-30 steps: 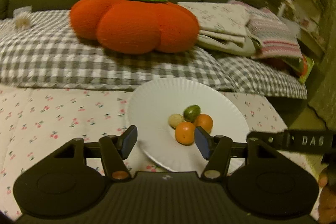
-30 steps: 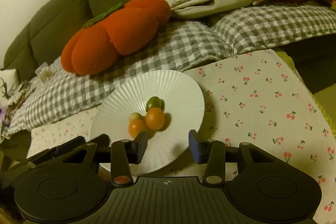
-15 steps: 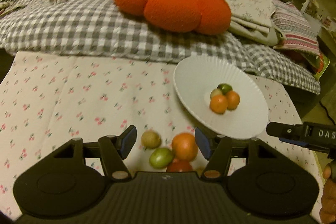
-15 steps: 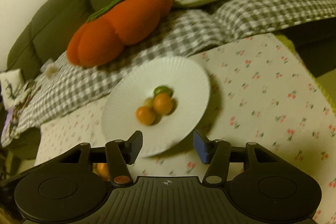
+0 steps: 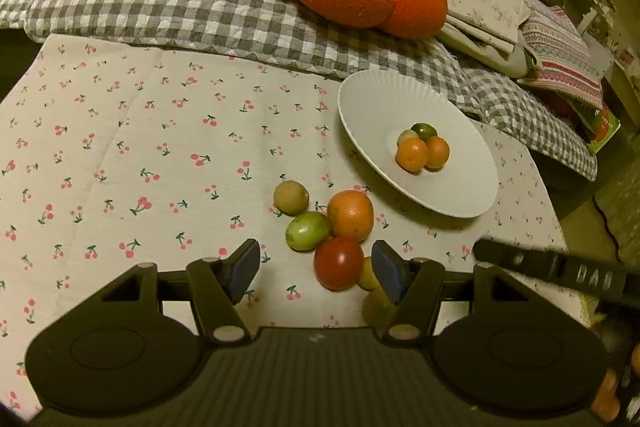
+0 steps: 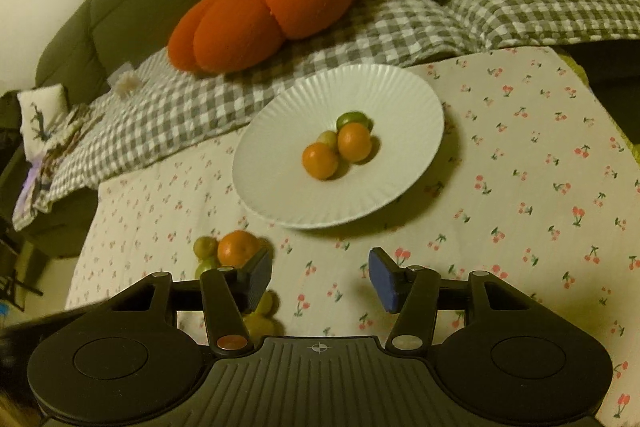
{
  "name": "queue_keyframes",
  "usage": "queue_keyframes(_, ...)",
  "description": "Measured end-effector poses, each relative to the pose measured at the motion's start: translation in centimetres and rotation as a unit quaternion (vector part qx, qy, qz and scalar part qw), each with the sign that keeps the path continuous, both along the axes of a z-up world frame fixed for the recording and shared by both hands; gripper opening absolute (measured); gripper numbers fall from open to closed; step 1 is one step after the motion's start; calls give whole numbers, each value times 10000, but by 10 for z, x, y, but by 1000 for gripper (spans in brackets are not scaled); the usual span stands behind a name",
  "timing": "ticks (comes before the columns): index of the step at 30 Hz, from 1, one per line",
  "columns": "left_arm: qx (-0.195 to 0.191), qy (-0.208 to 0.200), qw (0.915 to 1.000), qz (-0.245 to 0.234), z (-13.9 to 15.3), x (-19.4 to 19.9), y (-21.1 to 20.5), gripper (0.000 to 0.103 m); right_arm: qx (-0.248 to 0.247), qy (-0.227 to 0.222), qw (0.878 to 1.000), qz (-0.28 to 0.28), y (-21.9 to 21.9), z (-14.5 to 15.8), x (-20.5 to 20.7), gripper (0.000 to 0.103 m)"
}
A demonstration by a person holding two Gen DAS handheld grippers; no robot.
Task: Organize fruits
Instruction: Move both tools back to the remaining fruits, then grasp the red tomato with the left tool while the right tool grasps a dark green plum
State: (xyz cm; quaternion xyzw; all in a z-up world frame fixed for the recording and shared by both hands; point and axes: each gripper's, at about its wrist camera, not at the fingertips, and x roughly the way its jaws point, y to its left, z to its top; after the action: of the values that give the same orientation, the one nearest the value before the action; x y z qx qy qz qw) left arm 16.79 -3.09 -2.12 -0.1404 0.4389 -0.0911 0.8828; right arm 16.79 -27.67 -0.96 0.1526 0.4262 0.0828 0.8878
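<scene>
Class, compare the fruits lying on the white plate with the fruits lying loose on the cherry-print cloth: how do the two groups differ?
The plate fruits sit in the white plate; the loose fruits lie on the cloth. The loose group includes a red fruit; the plate group has none. Both groups hold orange and green fruits, clustered close together.

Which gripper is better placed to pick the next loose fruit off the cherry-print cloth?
Left. The left gripper is open right over the round red fruit; the right gripper frames only bare cloth.
</scene>
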Motion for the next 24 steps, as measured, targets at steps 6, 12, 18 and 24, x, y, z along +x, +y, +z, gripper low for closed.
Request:
queue_keyframes(6, -311, 132, 9994, 28, -12, 6, -3, 60, -226, 170, 9990, 351, 17, -8, -8, 53)
queue_keyframes(12, -395, 105, 9990, 170, -21, 9, -7, 59, -358, 267, 9972, 603, 31, -17, -12, 53)
queue_keyframes(18, -311, 25, 9994, 148, -25, 8, -18, 59, -464, 306, 9955, 772, 37, -20, -13, 53)
queue_keyframes(24, -343, 25, 9992, 205, -32, 11, -21, 48, -611, 302, 9931, 951, 47, -24, -16, 54)
